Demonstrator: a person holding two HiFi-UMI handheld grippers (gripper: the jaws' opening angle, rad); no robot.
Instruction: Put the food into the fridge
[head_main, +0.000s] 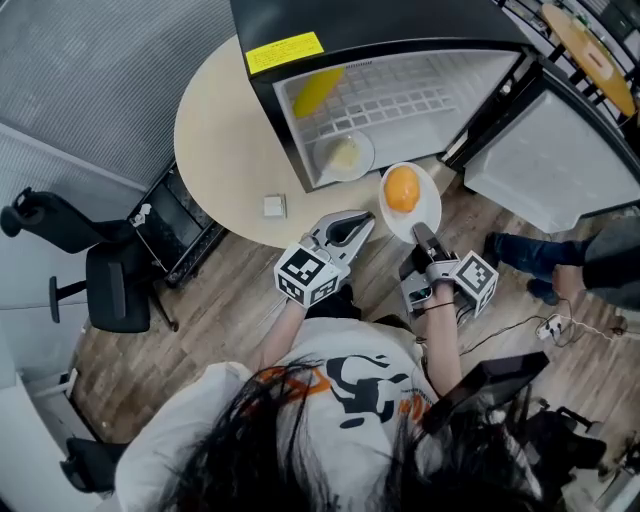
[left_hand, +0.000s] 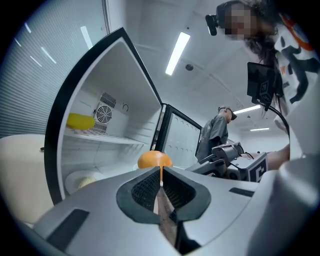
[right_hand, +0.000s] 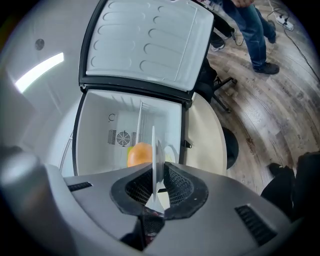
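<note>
Person wearing a white T-shirt printed in black and orange, long dark hair falling over it, black box with cable hanging at the chest, grey left tongs and right tongs each carrying a black-and-white marker cube

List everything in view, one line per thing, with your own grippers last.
fridge: one, black outside and white inside, on the table, door open
table: one, beige, round, under the fridge
yellow food: one, yellow, upper fridge shelf
dish: one, white with pale food, fridge floor
plate: one, white, held in front of the open fridge
orange fruit: one, orange, on the plate
square thing: one, white, near the table's edge
office chair: one, black, on the floor at left
other person: one, blue jeans, by the fridge door
left gripper: one, grey, jaws together, empty, beside the plate
right gripper: one, grey, jaws clamped on the plate's rim
</note>
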